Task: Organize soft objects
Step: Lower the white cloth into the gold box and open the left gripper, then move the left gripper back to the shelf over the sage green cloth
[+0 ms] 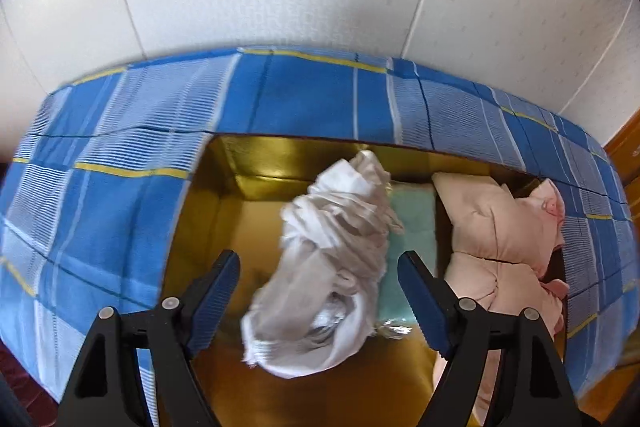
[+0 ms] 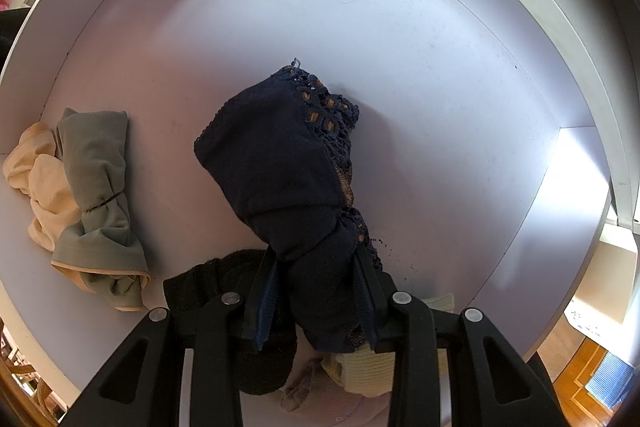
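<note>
In the left wrist view, my left gripper (image 1: pixel 320 295) is open above a gold-lined box (image 1: pixel 224 211). A crumpled white garment (image 1: pixel 324 267) lies between its fingers without being held, partly over a pale green cloth (image 1: pixel 412 227). Pink bundled garments (image 1: pixel 508 231) fill the box's right side. In the right wrist view, my right gripper (image 2: pixel 316 291) is shut on a navy lace-trimmed garment (image 2: pixel 280 167) and holds it above a white drawer floor (image 2: pixel 400 47).
A blue plaid bedsheet (image 1: pixel 120 147) surrounds the box, with a white wall behind. In the drawer lie a grey-green bundle (image 2: pixel 100 195), a cream garment (image 2: pixel 36 179), a black item (image 2: pixel 208 287) and pale knitted pieces (image 2: pixel 360 375) under the gripper.
</note>
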Action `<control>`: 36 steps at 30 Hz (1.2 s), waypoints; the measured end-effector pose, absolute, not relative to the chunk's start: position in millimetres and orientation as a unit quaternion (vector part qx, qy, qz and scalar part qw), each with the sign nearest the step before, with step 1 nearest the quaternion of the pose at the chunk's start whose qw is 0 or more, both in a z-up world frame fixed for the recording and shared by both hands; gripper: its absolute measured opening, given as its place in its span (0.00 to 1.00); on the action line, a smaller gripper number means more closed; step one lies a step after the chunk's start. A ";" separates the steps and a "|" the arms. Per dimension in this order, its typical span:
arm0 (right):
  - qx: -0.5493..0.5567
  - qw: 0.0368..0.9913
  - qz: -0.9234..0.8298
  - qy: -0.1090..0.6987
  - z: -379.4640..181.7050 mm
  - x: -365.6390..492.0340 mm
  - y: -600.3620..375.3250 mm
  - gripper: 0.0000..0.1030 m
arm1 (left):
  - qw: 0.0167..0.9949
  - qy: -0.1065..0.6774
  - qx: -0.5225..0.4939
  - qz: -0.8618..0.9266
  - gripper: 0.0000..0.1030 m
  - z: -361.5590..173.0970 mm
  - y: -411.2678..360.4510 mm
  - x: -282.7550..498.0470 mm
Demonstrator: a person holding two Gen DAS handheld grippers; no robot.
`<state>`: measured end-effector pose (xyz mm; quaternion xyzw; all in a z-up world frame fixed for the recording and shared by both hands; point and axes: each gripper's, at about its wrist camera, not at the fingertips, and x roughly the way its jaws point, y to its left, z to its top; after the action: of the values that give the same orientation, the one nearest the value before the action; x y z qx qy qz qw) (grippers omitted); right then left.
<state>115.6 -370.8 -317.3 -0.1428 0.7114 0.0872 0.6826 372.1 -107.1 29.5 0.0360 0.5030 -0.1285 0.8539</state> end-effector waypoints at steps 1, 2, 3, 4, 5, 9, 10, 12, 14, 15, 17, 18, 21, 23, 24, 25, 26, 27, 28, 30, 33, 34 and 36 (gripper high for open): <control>-0.144 0.682 0.087 0.711 -317.3 115.5 -370.1 0.34 | 0.858 0.497 0.037 -0.124 0.80 34.4 -103.5 369.7; -0.144 0.682 0.088 0.711 -317.3 115.5 -369.8 0.34 | 0.862 0.491 0.039 -0.121 0.80 38.6 -100.2 367.4; -0.145 0.682 0.088 0.711 -317.3 115.4 -369.3 0.34 | 0.867 0.481 0.045 -0.118 0.80 44.8 -96.9 363.0; -0.146 0.682 0.088 0.711 -317.4 115.2 -368.8 0.34 | 0.872 0.473 0.051 -0.117 0.80 49.9 -93.6 358.8; -0.147 0.682 0.087 0.711 -317.4 115.1 -368.1 0.34 | 0.875 0.467 0.055 -0.117 0.80 53.5 -90.1 355.4; -0.149 0.682 0.087 0.711 -317.9 114.6 -366.7 0.34 | 0.879 0.454 0.068 -0.125 0.80 64.6 -79.3 338.0; -0.152 0.682 0.087 0.710 -318.0 114.3 -365.7 0.34 | 0.878 0.456 0.067 -0.131 0.80 65.9 -76.2 333.1; -0.155 0.682 0.087 0.709 -318.6 113.1 -364.8 0.34 | 0.877 0.455 0.060 -0.143 0.80 69.6 -68.2 321.2; -0.159 0.682 0.087 0.708 -319.0 112.1 -362.9 0.34 | 0.876 0.454 0.058 -0.153 0.80 72.8 -62.7 307.3; -0.161 0.682 0.087 0.708 -318.7 111.7 -361.8 0.34 | 0.876 0.452 0.059 -0.160 0.80 74.2 -61.5 300.4; -0.164 0.682 0.087 0.707 -318.9 110.6 -360.1 0.34 | 0.877 0.444 0.062 -0.170 0.80 77.4 -58.7 284.7; -0.166 0.682 0.087 0.707 -318.9 110.0 -359.2 0.34 | 0.878 0.440 0.063 -0.179 0.80 78.8 -55.9 274.0; -0.168 0.682 0.087 0.707 -318.7 108.7 -357.1 0.34 | 0.877 0.428 0.073 -0.204 0.80 77.3 -49.9 241.9; -0.168 0.682 0.087 0.707 -318.6 108.4 -356.1 0.34 | 0.873 0.428 0.078 -0.218 0.80 72.1 -45.7 219.9; -0.170 0.681 0.088 0.707 -318.6 108.2 -355.5 0.34 | 0.872 0.429 0.081 -0.223 0.80 69.0 -43.8 209.6; -0.170 0.681 0.088 0.707 -318.6 108.5 -354.4 0.35 | 0.870 0.429 0.085 -0.227 0.80 66.2 -42.8 200.9; -0.171 0.681 0.088 0.706 -318.6 108.0 -353.4 0.35 | 0.869 0.429 0.091 -0.231 0.80 63.4 -42.4 191.7; -0.172 0.681 0.088 0.706 -318.4 108.0 -352.6 0.35 | 0.868 0.425 0.099 -0.235 0.80 59.9 -41.7 179.8; -0.172 0.681 0.088 0.706 -318.8 108.5 -353.2 0.35 | 0.868 0.424 0.103 -0.237 0.80 57.1 -41.0 171.7; -0.173 0.680 0.090 0.706 -319.4 108.6 -352.0 0.35 | 0.863 0.430 0.108 -0.242 0.80 49.3 -39.4 156.5; -0.173 0.680 0.095 0.706 -320.2 108.5 -350.3 0.35 | 0.860 0.433 0.109 -0.246 0.83 39.0 -38.8 134.1; -0.173 0.680 0.095 0.706 -320.0 108.6 -349.5 0.35 | 0.859 0.435 0.107 -0.247 0.85 35.1 -38.0 128.9; -0.173 0.680 0.095 0.706 -320.1 108.7 -349.1 0.35 | 0.854 0.444 0.096 -0.252 0.89 24.9 -38.6 118.6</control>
<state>108.7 -349.1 -320.1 -0.1730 0.7062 0.0947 0.6800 118.6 -38.6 24.9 0.0961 0.4443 -0.2517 0.8544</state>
